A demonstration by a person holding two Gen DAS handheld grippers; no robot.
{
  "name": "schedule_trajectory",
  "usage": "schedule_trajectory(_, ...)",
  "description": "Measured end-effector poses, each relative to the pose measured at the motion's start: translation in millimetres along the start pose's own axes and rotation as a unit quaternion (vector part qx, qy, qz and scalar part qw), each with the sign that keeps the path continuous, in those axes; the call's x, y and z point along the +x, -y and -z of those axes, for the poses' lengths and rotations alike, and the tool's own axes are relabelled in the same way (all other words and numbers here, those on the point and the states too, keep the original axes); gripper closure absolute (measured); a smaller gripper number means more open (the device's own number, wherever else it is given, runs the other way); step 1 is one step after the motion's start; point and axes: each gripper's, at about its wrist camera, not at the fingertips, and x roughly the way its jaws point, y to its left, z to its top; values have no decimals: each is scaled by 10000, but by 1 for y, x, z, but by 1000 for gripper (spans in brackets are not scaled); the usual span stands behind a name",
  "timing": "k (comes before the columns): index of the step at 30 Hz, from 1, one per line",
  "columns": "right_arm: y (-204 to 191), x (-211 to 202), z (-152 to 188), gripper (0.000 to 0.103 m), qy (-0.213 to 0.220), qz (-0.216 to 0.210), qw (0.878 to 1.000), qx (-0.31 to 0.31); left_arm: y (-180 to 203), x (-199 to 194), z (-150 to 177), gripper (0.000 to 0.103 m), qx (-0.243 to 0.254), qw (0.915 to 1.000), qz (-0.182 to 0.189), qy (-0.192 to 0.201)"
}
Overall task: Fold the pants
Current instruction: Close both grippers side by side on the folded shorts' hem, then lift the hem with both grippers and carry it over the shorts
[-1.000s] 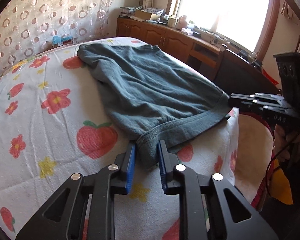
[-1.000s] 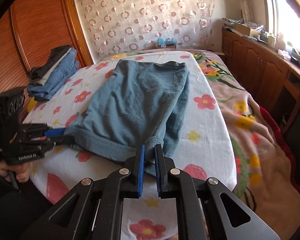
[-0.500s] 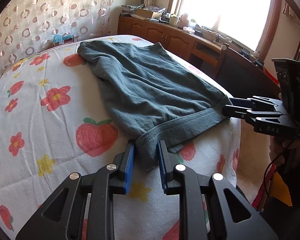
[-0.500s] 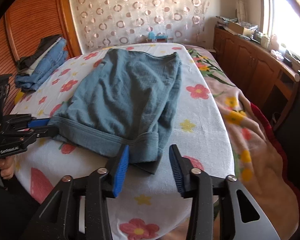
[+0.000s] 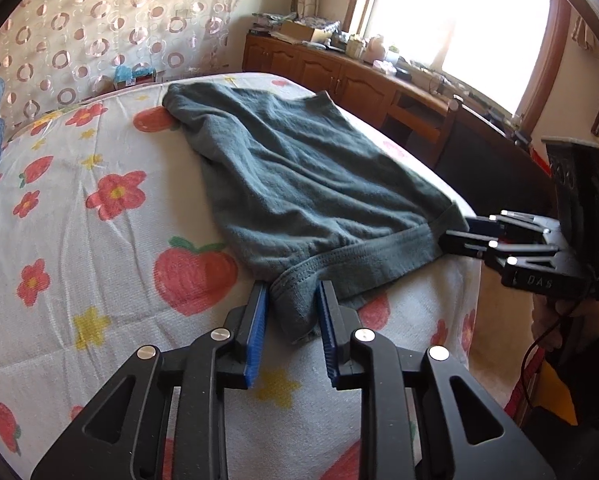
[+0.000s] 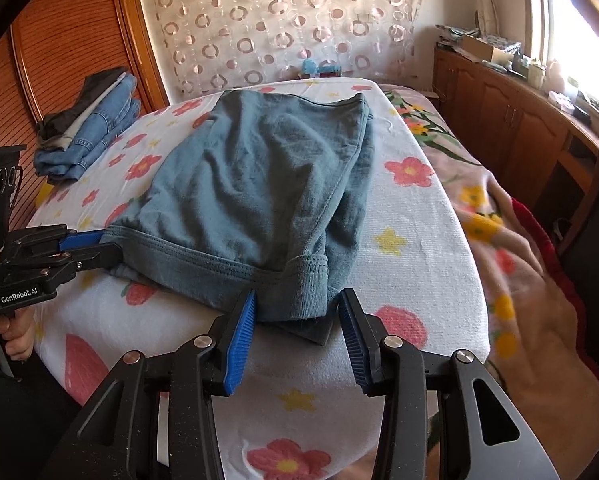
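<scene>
From the left wrist view, the grey-green pants [image 5: 299, 184] lie folded flat on the flower-print bed [image 5: 83, 248], running from the hem at 6 o'clock up to 11 o'clock. The left hand-held gripper [image 5: 292, 332] sits at 6 o'clock, jaws narrow and just eased a touch wider; the near hem corner stands between the blue pads [image 5: 257, 336], brushing the right one, a sliver of gap on the left, so no pinch here. Over at 3 o'clock this view catches the right hand-held gripper [image 5: 457, 232] side-on at the other hem corner; you cannot tell its spread from here. A hand [image 5: 555, 320] grips its handle below, and a wooden cabinet [image 5: 339, 76] runs under the bright window at 1 o'clock. Now the right wrist view: the right hand-held gripper [image 6: 297, 332] at 6 o'clock has its jaws moderately wide, clear gaps on both sides of the hem corner, cloth loose between them. At 9 o'clock the left hand-held gripper [image 6: 111, 246] meets the far hem corner. Only this view gives us the stack of jeans [image 6: 95, 128] at 10 o'clock by the wooden wall panel and the floral blanket [image 6: 511, 240] draped off the bed at 3 o'clock.
</scene>
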Motion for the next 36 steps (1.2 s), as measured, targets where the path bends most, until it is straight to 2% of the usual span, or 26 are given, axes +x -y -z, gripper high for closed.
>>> schedule_trajectory(5, 1, 1, 1, 59, -6, -24, 10000, 20, -4, -10, -6, 77, -118, 9996, 31, 235)
schedule_trajectory(13, 6, 0, 1, 59, 34, -204, 9994, 264, -5, 5, -3, 77, -171, 9998, -23, -42)
schedule_trajectory(19, 2, -1, 3, 64, 76, -144, 9996, 250, -3, 4, 3, 76, -179, 9998, -50, 62)
schedule_trajectory(26, 2, 1, 2, 81, 80, -243, 9996, 151, -1, 2, 7, 75, -185, 9997, -7, 135)
schedule_trajectory(31, 6, 3, 2, 87, 139, -485, 9984, 262, 1, 1, 6, 88, -112, 9998, 17, 135)
schedule_trajectory(36, 4, -9, -3, 88, 427, -540, 9973, 254, 6, -27, -5, 92, 24, 9977, 148, 659)
